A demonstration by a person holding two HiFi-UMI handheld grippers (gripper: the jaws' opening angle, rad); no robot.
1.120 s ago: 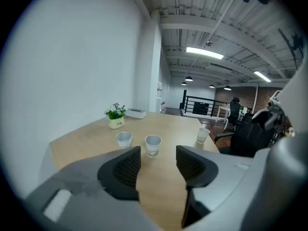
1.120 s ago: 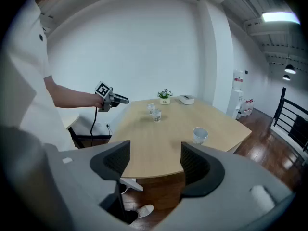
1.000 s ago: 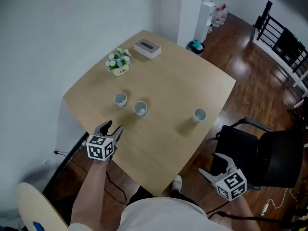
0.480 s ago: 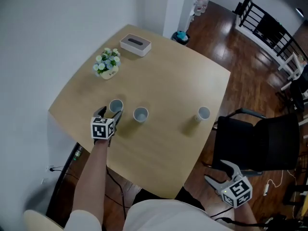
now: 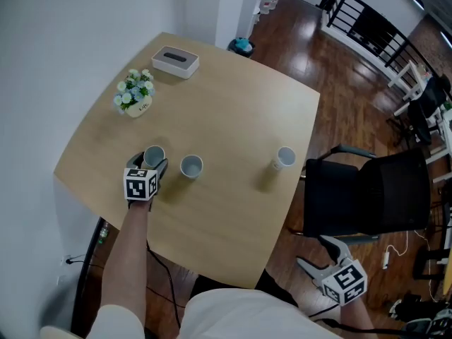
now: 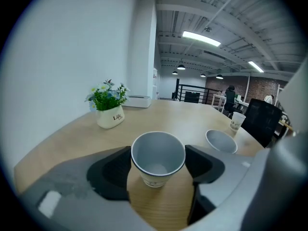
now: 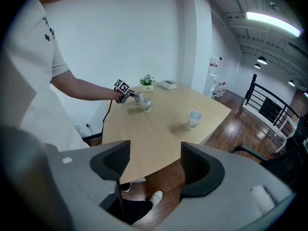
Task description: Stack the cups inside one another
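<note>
Three white paper cups stand upright on the wooden table (image 5: 233, 111). The left cup (image 6: 158, 159) stands between the jaws of my left gripper (image 5: 150, 165), which are opening; the pads flank its rim without squeezing it. The middle cup (image 5: 191, 166) is just right of it, a short gap apart. The right cup (image 5: 284, 158) stands alone near the table's right edge. Off the table's near corner, over the floor, my right gripper (image 5: 314, 253) is open with nothing between its fingers (image 7: 111, 163).
A small flower pot (image 5: 134, 94) and a white tissue box (image 5: 175, 61) sit at the table's far left. A black office chair (image 5: 367, 203) stands at the right side, close to my right gripper. A wall runs along the left.
My left gripper has moved forward over the table's edge to the left cup, and its shut jaws have parted around the cup. The right gripper has barely shifted.
</note>
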